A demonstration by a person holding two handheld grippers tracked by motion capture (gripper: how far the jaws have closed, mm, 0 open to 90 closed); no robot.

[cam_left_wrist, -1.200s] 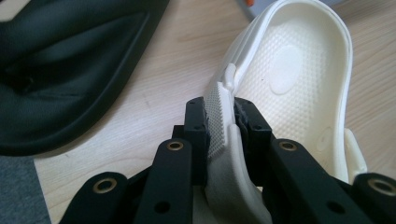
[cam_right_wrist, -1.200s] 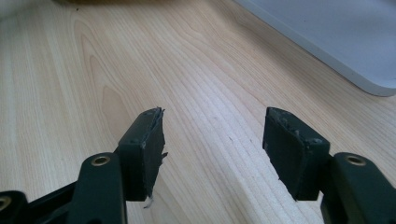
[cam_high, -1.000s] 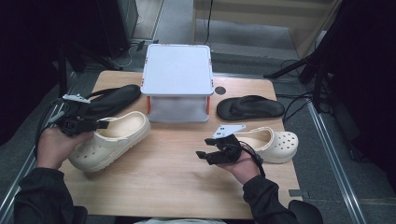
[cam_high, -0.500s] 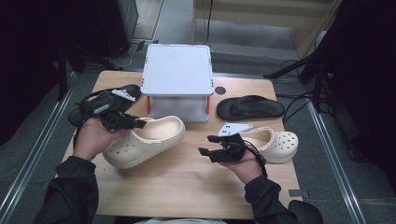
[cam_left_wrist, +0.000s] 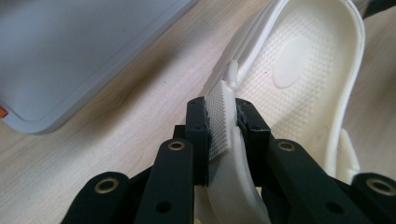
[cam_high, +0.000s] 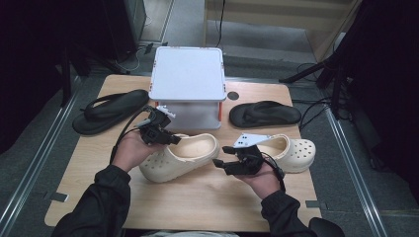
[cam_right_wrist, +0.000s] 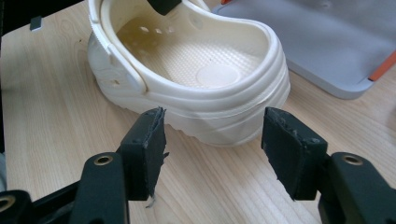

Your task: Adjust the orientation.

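High view has the left hand-held gripper [cam_high: 165, 137] clamped on the rim of the cream clog [cam_high: 180, 157], mid-table [cam_high: 99, 197] just before the grey box [cam_high: 188, 84]; its jaw tips are hidden behind the rim. Right hand-held gripper [cam_high: 225, 163] stands apart, empty, near the clog's heel, its hand covering the second clog's [cam_high: 291, 150] heel.

A cream clog [cam_right_wrist: 187, 79] sits heel-first on a pale wooden table [cam_right_wrist: 56, 93] just beyond the right gripper [cam_right_wrist: 212, 140], whose black jaws stand apart, with a grey box lid [cam_right_wrist: 327, 42] behind.
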